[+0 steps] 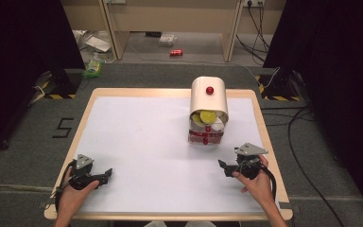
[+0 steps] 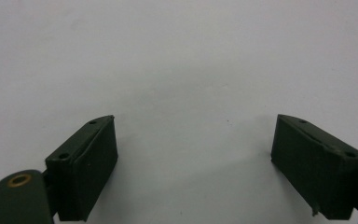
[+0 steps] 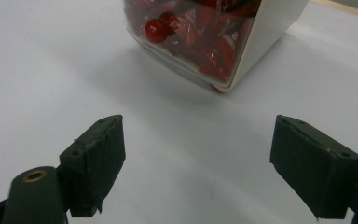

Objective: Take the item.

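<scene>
A small white cabinet (image 1: pixel 209 99) with a rounded top and a red knob (image 1: pixel 210 90) stands at the back right of the white table (image 1: pixel 146 137). Its upper part holds yellow-green round pieces (image 1: pixel 207 116). Its clear lower drawer (image 1: pixel 206 136) holds shiny red wrapped items (image 3: pixel 205 42) and has a small red knob (image 3: pixel 156 31). My left gripper (image 1: pixel 107 174) rests near the front left edge, open, with bare table between its jaws (image 2: pixel 196 154). My right gripper (image 1: pixel 224 167) is open at the front right, pointing at the drawer's corner, a short way from it (image 3: pixel 198 158).
The table has a wooden rim (image 1: pixel 264 132) and stands on grey carpet. Beyond it are wooden furniture legs, cables (image 1: pixel 255 28), a red can (image 1: pixel 176 52) and packets on the floor. Black curtains hang at both sides.
</scene>
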